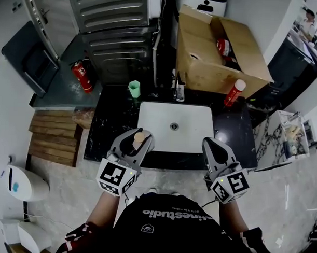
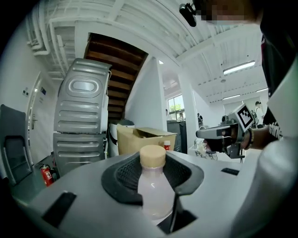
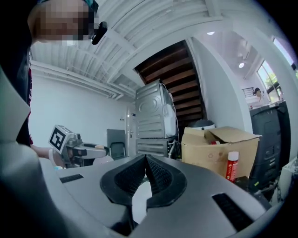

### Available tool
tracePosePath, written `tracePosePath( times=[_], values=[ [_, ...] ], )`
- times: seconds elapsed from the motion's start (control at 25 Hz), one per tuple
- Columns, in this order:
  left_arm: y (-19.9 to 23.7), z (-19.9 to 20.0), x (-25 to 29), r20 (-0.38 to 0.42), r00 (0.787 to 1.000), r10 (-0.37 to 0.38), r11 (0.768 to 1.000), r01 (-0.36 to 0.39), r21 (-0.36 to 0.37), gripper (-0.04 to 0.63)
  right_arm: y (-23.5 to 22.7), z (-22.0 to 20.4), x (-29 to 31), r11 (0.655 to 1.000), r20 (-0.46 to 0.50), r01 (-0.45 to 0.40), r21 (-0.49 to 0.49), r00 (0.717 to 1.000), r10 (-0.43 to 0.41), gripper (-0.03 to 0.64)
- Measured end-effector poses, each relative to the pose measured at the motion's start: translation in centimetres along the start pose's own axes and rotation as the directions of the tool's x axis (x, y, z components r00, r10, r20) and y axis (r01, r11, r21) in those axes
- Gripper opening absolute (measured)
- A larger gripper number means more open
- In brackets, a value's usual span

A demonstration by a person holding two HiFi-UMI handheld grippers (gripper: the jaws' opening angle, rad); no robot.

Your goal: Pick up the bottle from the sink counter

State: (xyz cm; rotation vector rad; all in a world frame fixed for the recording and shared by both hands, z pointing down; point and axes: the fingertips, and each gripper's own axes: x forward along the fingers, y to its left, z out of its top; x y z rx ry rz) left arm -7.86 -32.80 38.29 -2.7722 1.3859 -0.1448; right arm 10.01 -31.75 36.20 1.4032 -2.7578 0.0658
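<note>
Left tongs (image 1: 134, 147) are clamping the bottle (image 1: 139, 137), seemingly holding it off the desk (image 1: 109, 128), lower centre-left of frame. Right tongs (image 1: 214, 149) are sitting together, empty. Pickup is looking done.

From the head we look steeply down on the dark surface (image 1: 104, 132) and the sink (image 1: 173, 142), with the left tool (image 1: 139, 140) and right tool (image 1: 211, 145) low in frame. Each tool's camera sits close behind its own jaws and looks out roughly level along them. Both tool views share the cardboard box (image 2: 139, 139) and the grey machine (image 2: 81, 116), and each catches the other tool near its edge.
</note>
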Motion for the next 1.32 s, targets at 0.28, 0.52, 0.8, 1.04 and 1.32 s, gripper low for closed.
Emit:
tracePosePath(
  times=[0.28,0.52,0.8,1.04,1.32],
  values=[
    [-1.7,2.0,1.6,0.012,0.998,-0.062,0.997,0.061,0.038,0.140,-1.9,0.3,-1.4,0.997,-0.003,0.070,-0.026,0.998,-0.070,0.038],
    [-2.4,1.7,2.5,0.000,0.996,-0.093,0.994,0.093,0.057,0.140,-1.7,0.1,-1.8,0.997,0.001,0.066,-0.050,0.998,-0.066,0.037],
    [-2.5,1.1,2.9,-0.011,0.995,-0.103,0.993,0.103,0.055,0.140,-1.5,0.0,-1.7,0.998,0.000,0.054,-0.044,0.999,-0.054,0.037],
    [-2.2,1.0,3.2,-0.018,0.995,-0.101,0.993,0.102,0.052,0.140,-1.0,-0.3,-1.3,0.998,-0.004,0.041,-0.042,0.999,-0.042,0.038],
    [-2.0,0.7,3.4,-0.016,0.995,-0.099,0.994,0.100,0.046,0.140,-0.8,-0.4,-1.1,0.998,-0.006,0.040,-0.046,0.999,-0.040,0.038]
  ],
)
